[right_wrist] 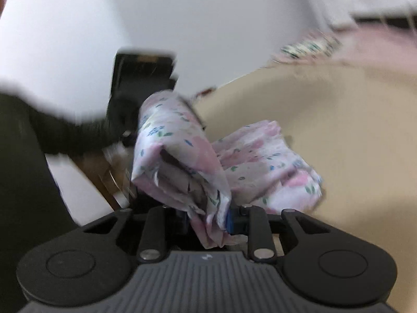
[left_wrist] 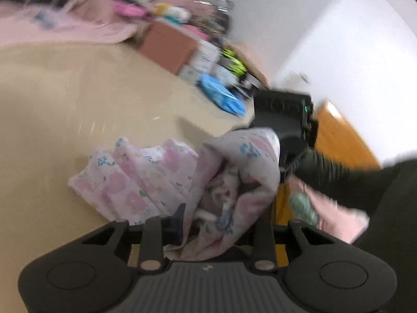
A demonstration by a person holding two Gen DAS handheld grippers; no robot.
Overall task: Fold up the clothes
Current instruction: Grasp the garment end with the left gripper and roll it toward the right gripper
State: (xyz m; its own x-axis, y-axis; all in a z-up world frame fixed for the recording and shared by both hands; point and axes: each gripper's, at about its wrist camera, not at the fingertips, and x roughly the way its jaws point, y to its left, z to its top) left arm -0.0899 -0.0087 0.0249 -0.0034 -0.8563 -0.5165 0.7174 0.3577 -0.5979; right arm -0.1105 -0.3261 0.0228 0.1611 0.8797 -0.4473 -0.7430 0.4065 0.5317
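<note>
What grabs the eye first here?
The pink floral cotton garment, bunched and lifted off the beige tabletop, pinched at one end by the left gripper and at the other by the right gripper. Behind it, a blurred clutter of colourful boxes and bags lines the table's far edge.

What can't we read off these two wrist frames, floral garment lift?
- Left tool fingertips: left wrist view, buried under the floral garment.
- Right tool grip point: right wrist view, cloth bunched over it.
- Garment type and fold state: both views, crumpled and motion-blurred.
- Clutter by the wall: left wrist view, too blurred to identify.
- Table extent: cut off by the fisheye edges.
</note>
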